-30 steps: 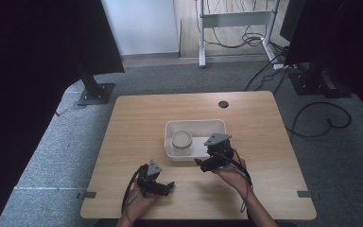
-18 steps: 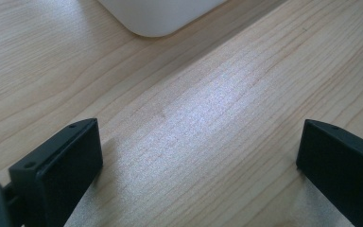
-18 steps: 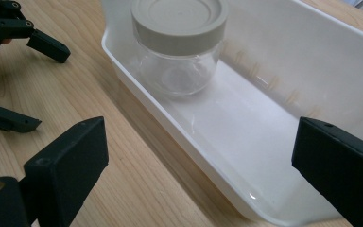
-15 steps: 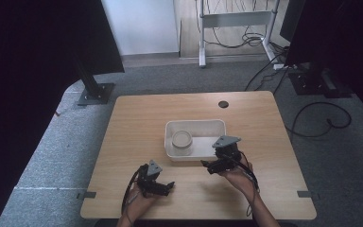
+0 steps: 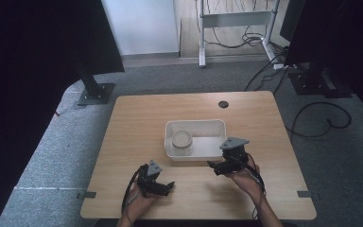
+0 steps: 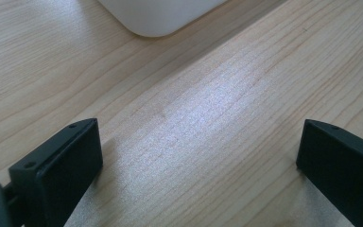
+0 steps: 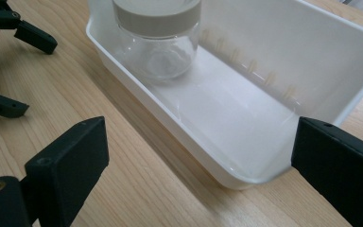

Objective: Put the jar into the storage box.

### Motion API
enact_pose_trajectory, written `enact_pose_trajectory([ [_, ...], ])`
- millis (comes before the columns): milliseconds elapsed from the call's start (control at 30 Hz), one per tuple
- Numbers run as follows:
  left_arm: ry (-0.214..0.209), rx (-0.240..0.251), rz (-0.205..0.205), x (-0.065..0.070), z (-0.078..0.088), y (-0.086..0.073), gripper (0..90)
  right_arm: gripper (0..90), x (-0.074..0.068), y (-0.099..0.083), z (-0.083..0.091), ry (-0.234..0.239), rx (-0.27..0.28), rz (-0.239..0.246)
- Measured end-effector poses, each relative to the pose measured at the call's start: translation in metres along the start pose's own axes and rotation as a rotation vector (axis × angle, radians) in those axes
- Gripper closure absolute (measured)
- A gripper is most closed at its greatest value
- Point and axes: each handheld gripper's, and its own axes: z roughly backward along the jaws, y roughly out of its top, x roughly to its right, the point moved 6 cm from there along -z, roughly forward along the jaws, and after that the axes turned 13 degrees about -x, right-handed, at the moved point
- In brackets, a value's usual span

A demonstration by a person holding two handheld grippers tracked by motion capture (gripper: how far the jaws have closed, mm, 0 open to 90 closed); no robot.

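Jar [image 7: 155, 38], glass with grey lid, upright in left end of white tray [image 5: 217, 127] at table [image 5: 132, 123] centre; placement looks done. Right gripper [image 5: 213, 167] near tray's near-right edge, jaws wide, empty. Left gripper [image 5: 169, 186] near left, jaws wide, empty. Left to do: likely nothing but withdrawal

The tabletop [image 5: 137, 123] is pale wood with fine, darker grain lines running along it, and a small black round spot [image 5: 223, 103] sits near its far edge. The tray [image 5: 196, 126] is plain white. The jar [image 7: 157, 52] in it is clear glass with a light grey lid [image 7: 156, 12]. The left gripper [image 5: 163, 187] and the right gripper [image 5: 217, 168] are matt black; each carries a grey three-cornered plate. The floor [image 5: 75, 142] is speckled grey carpet.
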Motion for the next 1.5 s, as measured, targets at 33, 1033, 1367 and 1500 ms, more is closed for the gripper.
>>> enact_pose_trajectory([
  [33, 0.0, 0.0, 0.0, 0.0, 0.0, 0.0, 0.8, 4.5, 0.001, -0.001, 0.0, -0.002, 0.001, -0.001],
  [1033, 0.0, 0.0, -0.001, 0.0, 0.0, 0.0, 0.8, 4.4, 0.027, -0.045, 0.019, -0.056, -0.005, -0.113],
  [1367, 0.0, 0.0, -0.001, 0.0, 0.0, 0.0, 0.8, 4.4, 0.035, -0.069, 0.022, -0.069, -0.016, -0.157],
  [1500, 0.001, 0.0, 0.002, 0.0, 0.0, 0.0, 0.8, 4.3, 0.039, -0.079, 0.024, -0.076, -0.017, -0.174],
])
